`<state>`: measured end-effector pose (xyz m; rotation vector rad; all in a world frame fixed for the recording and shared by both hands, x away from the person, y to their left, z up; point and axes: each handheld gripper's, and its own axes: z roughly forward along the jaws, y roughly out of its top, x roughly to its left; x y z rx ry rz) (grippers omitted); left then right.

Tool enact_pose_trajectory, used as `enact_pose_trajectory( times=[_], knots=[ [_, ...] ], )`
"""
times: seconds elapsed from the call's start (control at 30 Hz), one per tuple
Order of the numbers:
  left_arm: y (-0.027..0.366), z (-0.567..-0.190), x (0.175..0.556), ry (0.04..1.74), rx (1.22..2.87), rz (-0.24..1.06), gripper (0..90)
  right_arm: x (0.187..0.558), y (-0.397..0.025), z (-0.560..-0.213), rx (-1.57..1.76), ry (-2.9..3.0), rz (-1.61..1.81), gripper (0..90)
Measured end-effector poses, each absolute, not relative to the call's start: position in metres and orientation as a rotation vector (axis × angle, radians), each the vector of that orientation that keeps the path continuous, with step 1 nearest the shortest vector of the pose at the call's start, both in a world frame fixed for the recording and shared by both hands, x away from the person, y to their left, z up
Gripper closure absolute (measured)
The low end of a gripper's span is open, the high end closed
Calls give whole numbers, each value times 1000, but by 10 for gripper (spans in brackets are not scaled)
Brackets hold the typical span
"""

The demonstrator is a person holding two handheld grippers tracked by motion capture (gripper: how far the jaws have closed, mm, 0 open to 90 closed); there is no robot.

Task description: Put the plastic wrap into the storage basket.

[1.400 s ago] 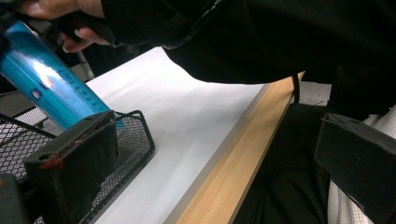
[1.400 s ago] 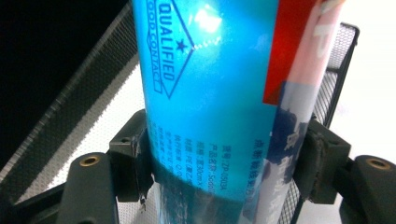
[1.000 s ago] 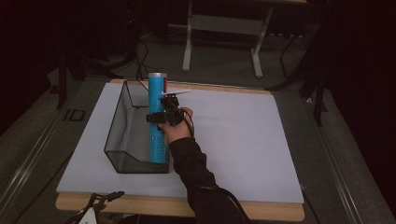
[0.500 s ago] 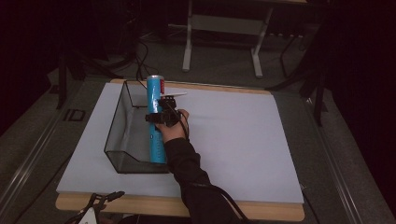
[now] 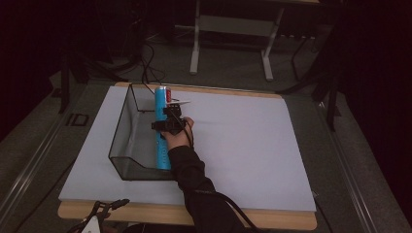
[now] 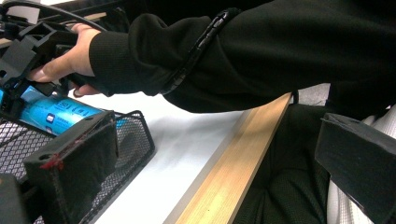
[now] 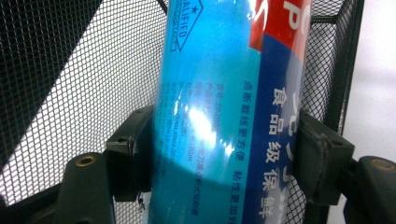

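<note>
Right gripper (image 5: 167, 127) clamping the blue cling-film tube (image 5: 162, 131) in the wire-mesh basket (image 5: 127, 141).
Tube is lying along the basket's right wall; the desk (image 5: 252, 145) is lying open rightward; left gripper (image 6: 219, 186) is gaping wide, empty, over the front edge.

High view above the near edge, facing forward and down over the tabletop (image 5: 252, 145), left gripper view low at that edge, looking across, right gripper view tight against the blue tube (image 7: 224, 116), mesh basket (image 5: 127, 141) shared by all.
</note>
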<state>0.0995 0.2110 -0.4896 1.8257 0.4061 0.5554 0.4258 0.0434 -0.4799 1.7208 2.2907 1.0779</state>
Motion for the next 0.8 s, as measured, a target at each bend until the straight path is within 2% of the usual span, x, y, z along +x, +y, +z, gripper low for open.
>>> enact_pose_trajectory(
  times=[0.5,0.6,0.8],
  knots=[
    [210,-490,99,405,1835,559,3,420,32,-463,1587,2288,1087,264],
    [210,-490,99,406,1834,560,3,418,26,-459,1539,2327,1126,166],
    [209,-490,100,407,1839,557,3,407,13,-454,1345,2403,1124,135]
  ],
)
